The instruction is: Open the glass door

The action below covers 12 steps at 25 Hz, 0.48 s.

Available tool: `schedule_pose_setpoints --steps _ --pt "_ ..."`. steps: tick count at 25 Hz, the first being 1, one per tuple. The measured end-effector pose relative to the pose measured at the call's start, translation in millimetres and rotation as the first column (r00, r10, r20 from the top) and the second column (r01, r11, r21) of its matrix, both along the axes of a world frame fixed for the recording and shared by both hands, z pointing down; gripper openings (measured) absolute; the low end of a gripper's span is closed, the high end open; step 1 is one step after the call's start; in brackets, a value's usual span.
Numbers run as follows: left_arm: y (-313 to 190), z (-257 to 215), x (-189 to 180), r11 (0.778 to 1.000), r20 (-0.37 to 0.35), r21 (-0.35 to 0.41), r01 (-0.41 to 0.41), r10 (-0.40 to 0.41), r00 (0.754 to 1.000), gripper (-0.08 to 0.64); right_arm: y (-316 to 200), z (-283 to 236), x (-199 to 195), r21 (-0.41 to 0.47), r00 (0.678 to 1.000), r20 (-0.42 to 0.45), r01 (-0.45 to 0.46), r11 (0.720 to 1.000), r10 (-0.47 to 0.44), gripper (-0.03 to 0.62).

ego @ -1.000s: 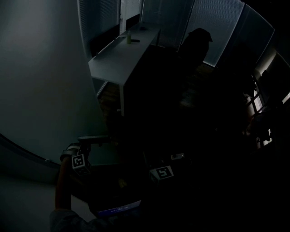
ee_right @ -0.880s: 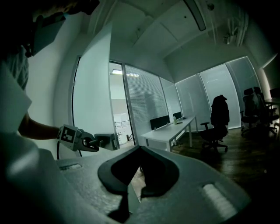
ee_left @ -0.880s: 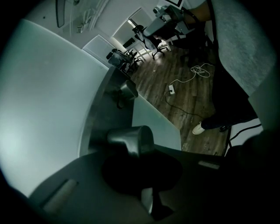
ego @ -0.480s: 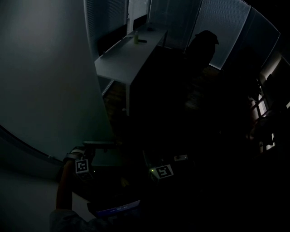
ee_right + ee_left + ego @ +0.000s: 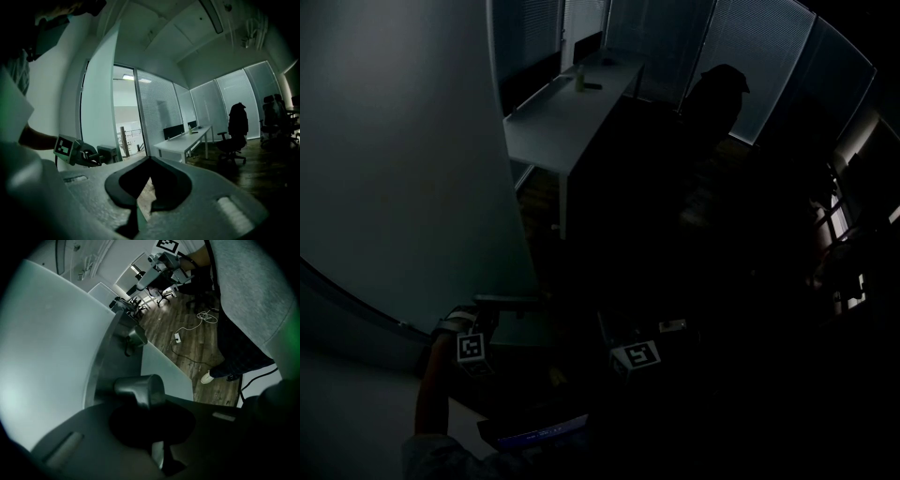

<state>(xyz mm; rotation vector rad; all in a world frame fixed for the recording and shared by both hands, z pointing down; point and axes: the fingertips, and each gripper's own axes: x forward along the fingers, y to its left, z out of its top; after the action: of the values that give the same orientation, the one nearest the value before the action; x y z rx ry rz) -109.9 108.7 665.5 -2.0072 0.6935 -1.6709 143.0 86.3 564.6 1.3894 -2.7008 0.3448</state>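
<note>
Left tongs [image 5: 157,448] clamped shut on the door handle [image 5: 139,389]. I read that as the grip for swinging the glass door [image 5: 51,357]. Handle barrel sits at 12 o'clock off the tongs, pane at 10. Right tongs [image 5: 143,199] closed, empty, held clear of the swing, door edge at their 10 o'clock.

1. Office: a long white counter [image 5: 185,143] with monitors [image 5: 174,131] stands beside glass partitions with blinds [image 5: 157,110].
2. Swivel office chairs [image 5: 234,145] by the counter.
3. Wood floor [image 5: 161,326] with a loose cable [image 5: 206,315]; the room is dim.
</note>
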Motion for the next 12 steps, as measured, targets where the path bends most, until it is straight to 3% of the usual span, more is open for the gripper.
schedule_pose_setpoints --steps 6,12 --pt "-1.9 2.1 -2.3 1.000 0.002 0.008 -0.012 0.012 1.000 0.006 2.0 1.3 -3.8 0.006 1.000 -0.007 0.000 1.000 0.000 0.002" --pt "1.5 -3.7 0.4 1.000 -0.040 -0.003 -0.022 0.022 0.999 0.034 5.2 0.4 -3.3 -0.005 1.000 -0.016 -0.004 1.000 0.003 0.002"
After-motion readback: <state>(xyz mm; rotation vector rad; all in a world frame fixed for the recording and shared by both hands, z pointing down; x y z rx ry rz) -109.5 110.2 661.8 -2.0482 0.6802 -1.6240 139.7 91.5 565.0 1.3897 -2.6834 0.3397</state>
